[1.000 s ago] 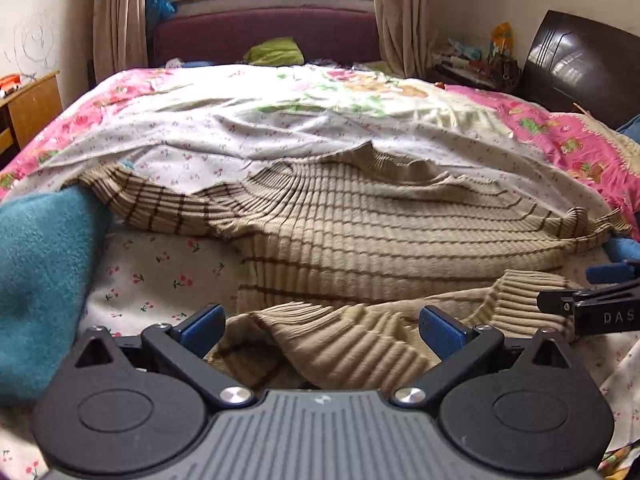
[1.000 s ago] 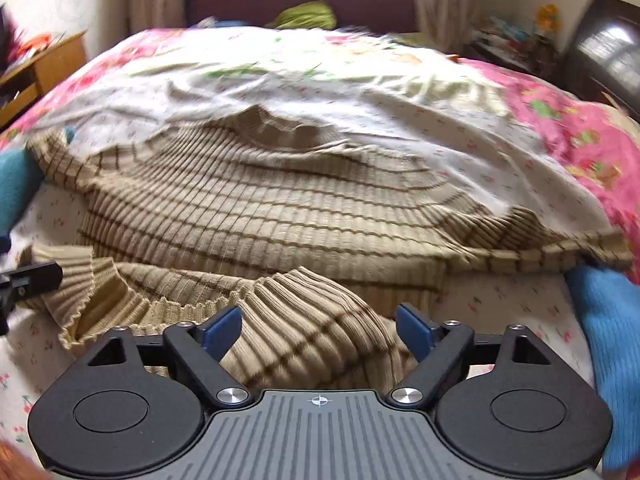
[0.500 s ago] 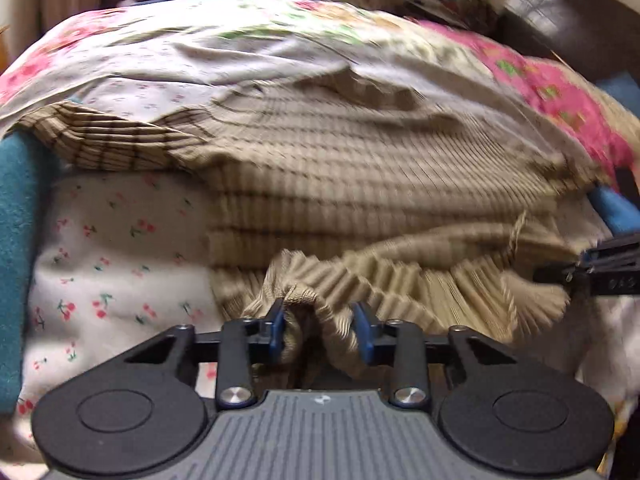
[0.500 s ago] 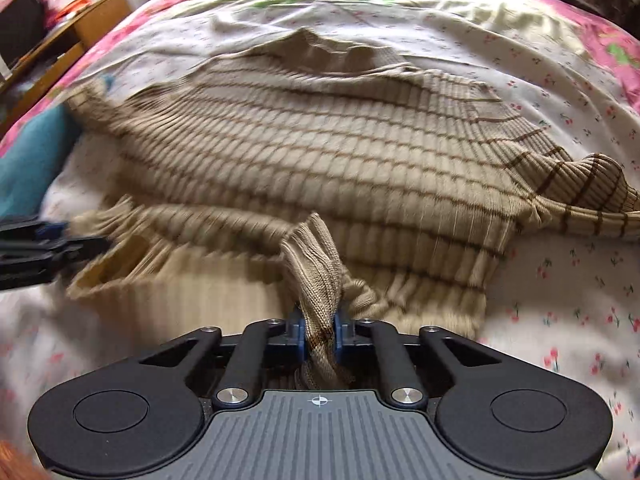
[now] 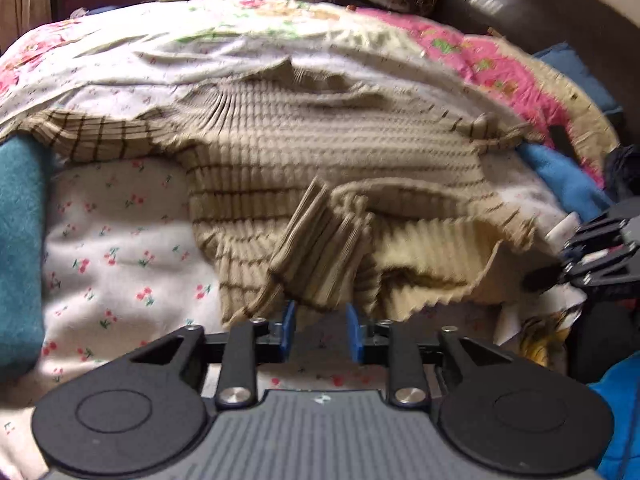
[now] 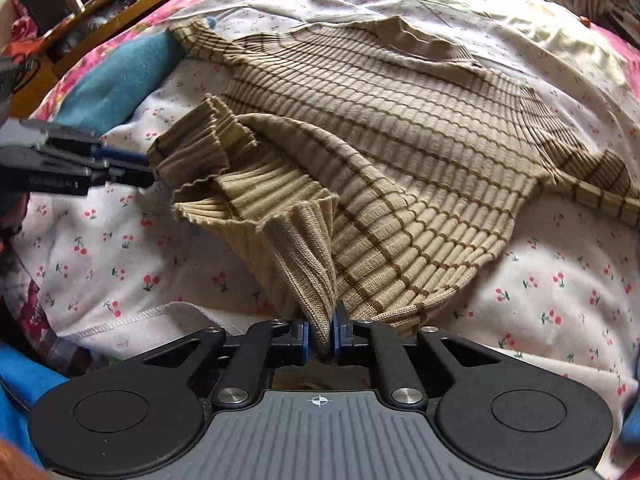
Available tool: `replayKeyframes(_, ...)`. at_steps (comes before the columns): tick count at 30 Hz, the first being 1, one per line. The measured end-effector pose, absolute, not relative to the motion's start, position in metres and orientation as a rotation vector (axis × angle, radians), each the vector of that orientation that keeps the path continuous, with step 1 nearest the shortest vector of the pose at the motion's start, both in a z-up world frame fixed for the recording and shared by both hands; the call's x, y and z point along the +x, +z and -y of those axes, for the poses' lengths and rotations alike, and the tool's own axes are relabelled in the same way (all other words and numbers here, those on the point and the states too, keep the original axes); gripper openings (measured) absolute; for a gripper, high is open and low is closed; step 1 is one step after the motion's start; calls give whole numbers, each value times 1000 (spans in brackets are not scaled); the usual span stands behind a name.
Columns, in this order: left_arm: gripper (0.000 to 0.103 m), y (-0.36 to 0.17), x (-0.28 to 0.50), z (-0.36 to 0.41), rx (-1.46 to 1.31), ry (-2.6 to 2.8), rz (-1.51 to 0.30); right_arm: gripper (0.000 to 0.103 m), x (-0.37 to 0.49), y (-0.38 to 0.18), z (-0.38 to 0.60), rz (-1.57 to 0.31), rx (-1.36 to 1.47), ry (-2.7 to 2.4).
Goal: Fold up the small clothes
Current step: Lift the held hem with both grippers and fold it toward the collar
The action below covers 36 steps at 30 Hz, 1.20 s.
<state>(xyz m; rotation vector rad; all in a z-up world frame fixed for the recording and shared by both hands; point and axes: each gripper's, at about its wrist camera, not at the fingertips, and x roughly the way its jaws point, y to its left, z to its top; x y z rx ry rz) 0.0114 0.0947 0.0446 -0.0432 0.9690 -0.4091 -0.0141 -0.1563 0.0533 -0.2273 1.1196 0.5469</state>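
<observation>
We've got the striped sweater (image 6: 400, 152) spread on the bed (image 6: 560, 280), bottom hem lifted. Our right gripper (image 6: 320, 338) is pinched tight on the hem; our left gripper (image 5: 320, 334), narrowed, grips a bunched fold too.

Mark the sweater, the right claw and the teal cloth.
sweater (image 6: 400, 152), right wrist view, ribbed chest panel.
right claw (image 6: 320, 336), right wrist view, between its blue pads, pinching the hem.
teal cloth (image 6: 120, 76), right wrist view, its flat middle.

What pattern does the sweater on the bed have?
The sweater is ribbed beige knit with thin dark brown stripes, clearest in the right wrist view.
</observation>
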Motion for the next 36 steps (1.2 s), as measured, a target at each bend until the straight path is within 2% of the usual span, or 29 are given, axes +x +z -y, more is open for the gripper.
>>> replayKeyframes(2, 54, 48, 13, -94, -32, -412, -934, 17, -14, 52, 154, -1092, -260, 535)
replayKeyframes(4, 75, 45, 18, -91, -7, -399, -890, 26, -10, 49, 154, -1055, -270, 530)
replayKeyframes(6, 77, 38, 27, -85, 20, -386, -879, 51, -5, 41, 152, -1034, -277, 537)
replayKeyframes(8, 78, 31, 38, -78, 41, -409, -889, 56, 2, 33, 148, -1032, -295, 555)
replayKeyframes(11, 75, 18, 54, -69, 72, -420, -908, 55, 11, 22, 141, -1030, -305, 592)
replayKeyframes(12, 61, 16, 58, -68, 71, -426, -925, 46, 13, 20, 139, -1041, -299, 606)
replayKeyframes(13, 42, 13, 61, -68, 57, -435, -960, 38, 13, 19, 138, -1057, -287, 614)
replayKeyframes(14, 37, 12, 62, -70, 29, -456, -998, 25, 13, 20, 138, -1082, -274, 625)
replayKeyframes(15, 35, 12, 59, -75, 4, -483, -1018, 17, 10, 21, 141, -1104, -258, 642)
replayKeyframes(18, 28, 19, 39, -83, -5, -554, -1080, 13, -5, 26, 151, -1186, -205, 719)
replayKeyframes(19, 19, 22, 31, -86, -22, -598, -1114, 13, -12, 28, 153, -1211, -214, 736)
replayKeyframes(21, 18, 29, 11, -88, -39, -687, -1187, 14, -27, 33, 154, -1240, -280, 774)
replayKeyframes(25, 19, 45, -12, -100, 10, -634, -1214, 18, -33, 46, 162, -1254, -336, 787)
replayKeyframes(29, 23, 63, -2, -119, -154, -595, -1138, 20, -24, 55, 169, -1243, -333, 759)
replayKeyframes(32, 31, 73, 11, -117, -197, -620, -1059, 21, -19, 68, 178, -1218, -269, 769)
replayKeyframes(36, 34, 63, 43, -97, -226, -682, -987, 27, -14, 86, 184, -1134, -157, 800)
